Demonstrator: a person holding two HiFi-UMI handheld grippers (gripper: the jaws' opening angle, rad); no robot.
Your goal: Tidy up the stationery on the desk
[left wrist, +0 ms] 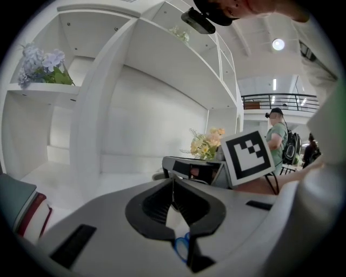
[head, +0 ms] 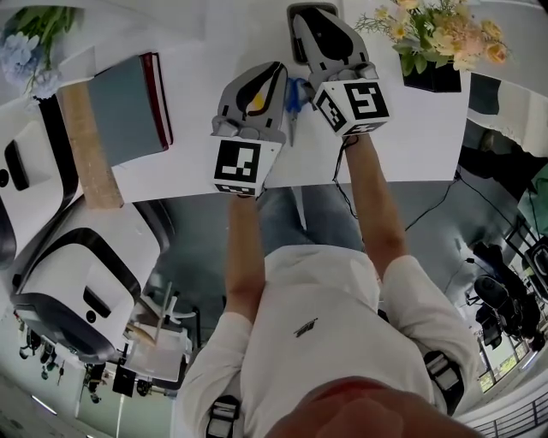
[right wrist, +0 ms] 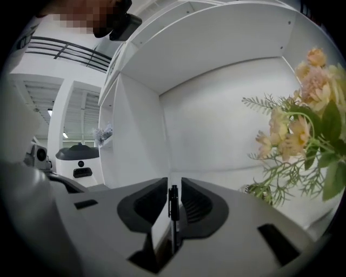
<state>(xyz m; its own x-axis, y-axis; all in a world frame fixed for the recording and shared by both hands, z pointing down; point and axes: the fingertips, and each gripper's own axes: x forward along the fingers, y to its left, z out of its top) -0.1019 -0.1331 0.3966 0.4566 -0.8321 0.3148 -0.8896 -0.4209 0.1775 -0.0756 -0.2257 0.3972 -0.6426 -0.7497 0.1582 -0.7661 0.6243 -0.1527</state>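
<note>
My right gripper point(head: 313, 19) reaches to the back of the white desk point(head: 411, 137). A thin black pen point(right wrist: 173, 212) stands upright between its jaws in the right gripper view, close to the left pad with a slit of light on its right, so the right gripper point(right wrist: 173, 186) is open. My left gripper point(head: 271, 72) rests nearer the front edge, and its jaws meet at the tips with nothing in them point(left wrist: 173, 182). Blue-handled scissors point(head: 295, 98) lie on the desk between the two grippers, and a blue handle loop of the scissors point(left wrist: 181, 248) shows under the left jaws.
A grey book on a dark red one point(head: 128, 107) lies at the desk's left, beside a long wooden board point(head: 90, 150). A black pot point(head: 432, 79) of yellow and pink flowers point(head: 441, 30) stands at the back right. White shelves point(left wrist: 135, 65) rise behind.
</note>
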